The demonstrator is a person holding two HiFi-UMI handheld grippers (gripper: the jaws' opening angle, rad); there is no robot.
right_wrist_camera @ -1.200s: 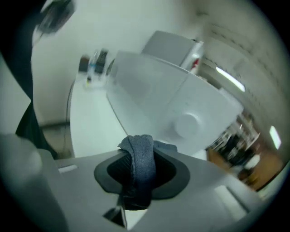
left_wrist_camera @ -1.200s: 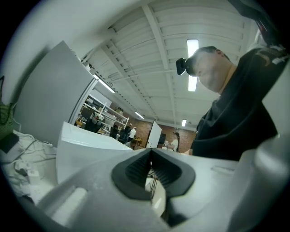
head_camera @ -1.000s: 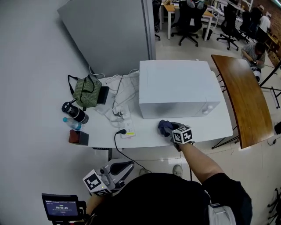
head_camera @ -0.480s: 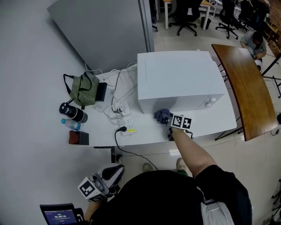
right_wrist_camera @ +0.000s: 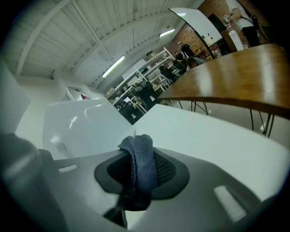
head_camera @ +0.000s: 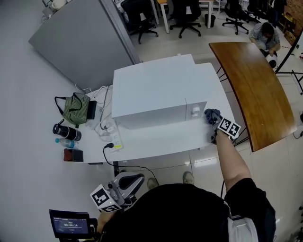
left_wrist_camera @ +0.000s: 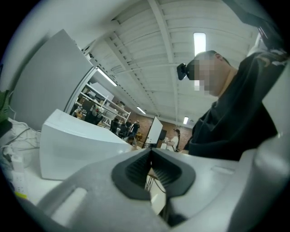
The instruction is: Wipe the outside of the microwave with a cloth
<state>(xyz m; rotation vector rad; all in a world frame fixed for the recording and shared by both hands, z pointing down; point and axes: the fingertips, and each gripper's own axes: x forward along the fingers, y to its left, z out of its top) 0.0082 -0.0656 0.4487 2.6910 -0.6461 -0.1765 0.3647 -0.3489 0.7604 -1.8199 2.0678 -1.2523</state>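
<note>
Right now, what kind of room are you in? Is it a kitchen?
Probably an office or workshop, not a kitchen: rolling office chairs stand in the back, a long wooden table sits alongside, and the microwave rests on a white desk.

The microwave (head_camera: 156, 94) is carried on the white desk's (head_camera: 163, 140) right; a green bag (head_camera: 74, 108), bottles (head_camera: 67, 132) and a power strip (head_camera: 115, 140) are set left.

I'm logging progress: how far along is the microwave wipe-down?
Done, apparently: the front, since the cloth has swept from its left part to the right front corner of the microwave. In hand: the right gripper is shut on the cloth there; the left gripper is shut, empty, held low. Left, likely: top and sides.
</note>
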